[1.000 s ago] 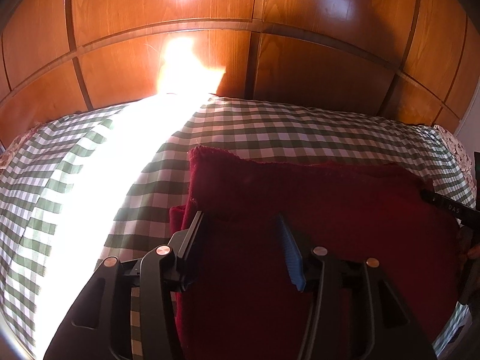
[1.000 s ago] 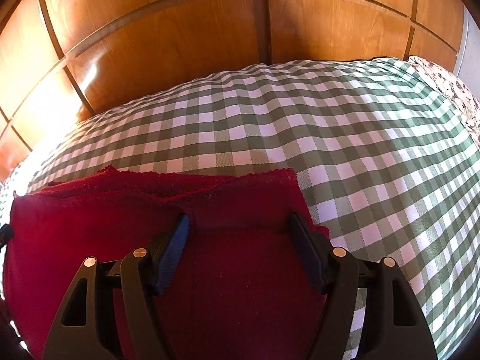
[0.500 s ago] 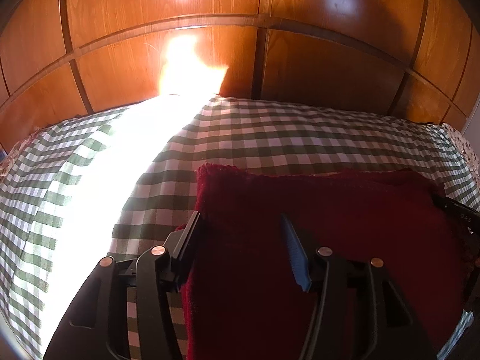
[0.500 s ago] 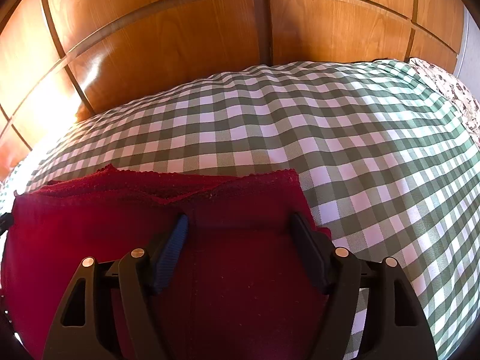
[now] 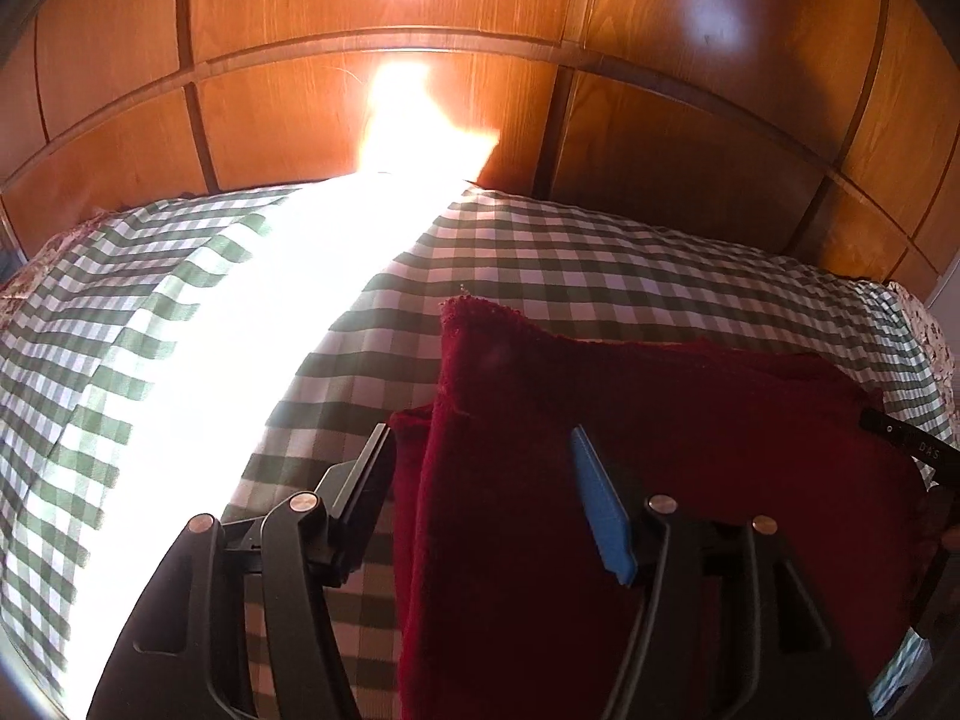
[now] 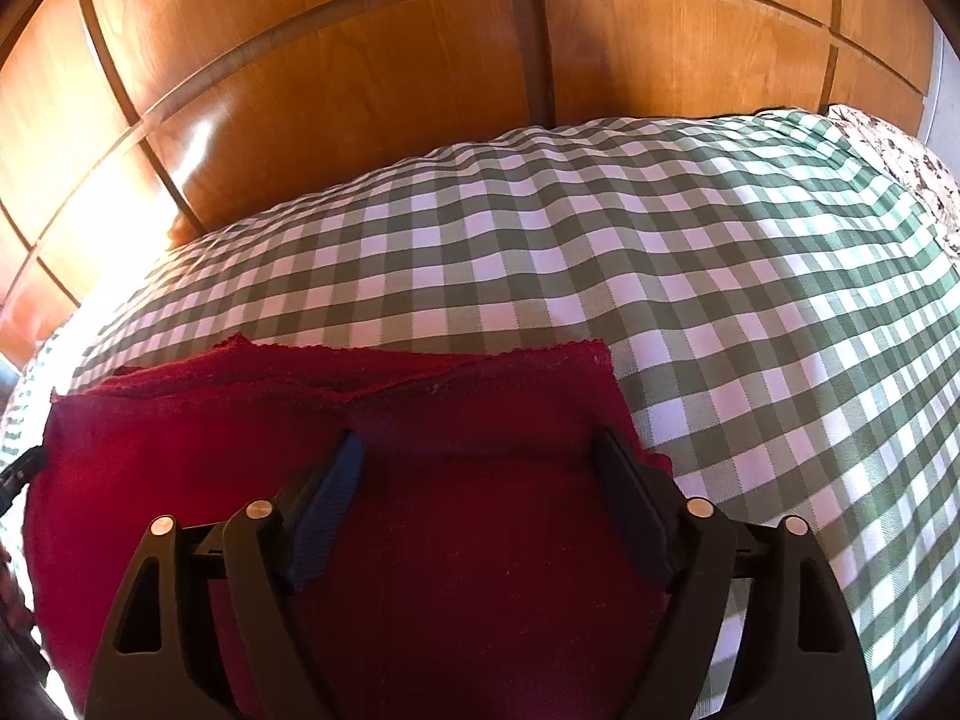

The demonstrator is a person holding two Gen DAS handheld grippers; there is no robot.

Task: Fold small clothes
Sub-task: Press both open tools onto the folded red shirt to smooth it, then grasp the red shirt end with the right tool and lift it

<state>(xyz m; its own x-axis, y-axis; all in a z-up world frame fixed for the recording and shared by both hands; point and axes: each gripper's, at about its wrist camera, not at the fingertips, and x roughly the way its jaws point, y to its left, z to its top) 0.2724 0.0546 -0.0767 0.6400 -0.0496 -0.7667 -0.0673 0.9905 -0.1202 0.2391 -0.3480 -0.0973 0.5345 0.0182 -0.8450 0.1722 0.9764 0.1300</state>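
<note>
A dark red knitted garment (image 5: 708, 420) lies folded flat on the green and white checked bedspread (image 5: 540, 276). My left gripper (image 5: 480, 438) hangs over the garment's left edge. Its jaws are opening; the edge of the cloth lies between them and the pads do not press on it. My right gripper (image 6: 480, 441) stands over the right end of the garment (image 6: 180, 456). Its jaws are also opening, wide apart over the cloth, pinching nothing. A dark part of the right gripper (image 5: 900, 444) shows at the right edge of the left wrist view.
A panelled wooden headboard (image 6: 360, 90) rises behind the bed. A glaring strip of sunlight (image 5: 240, 330) crosses the bedspread left of the garment. Floral fabric (image 6: 900, 156) shows at the far right corner. Bare checked cover (image 6: 720, 300) spreads to the right.
Both grippers' jaws have widened over the garment. The left gripper has drifted a little to the left, so the garment's edge sits further right between its fingers. The right gripper has kept still.
</note>
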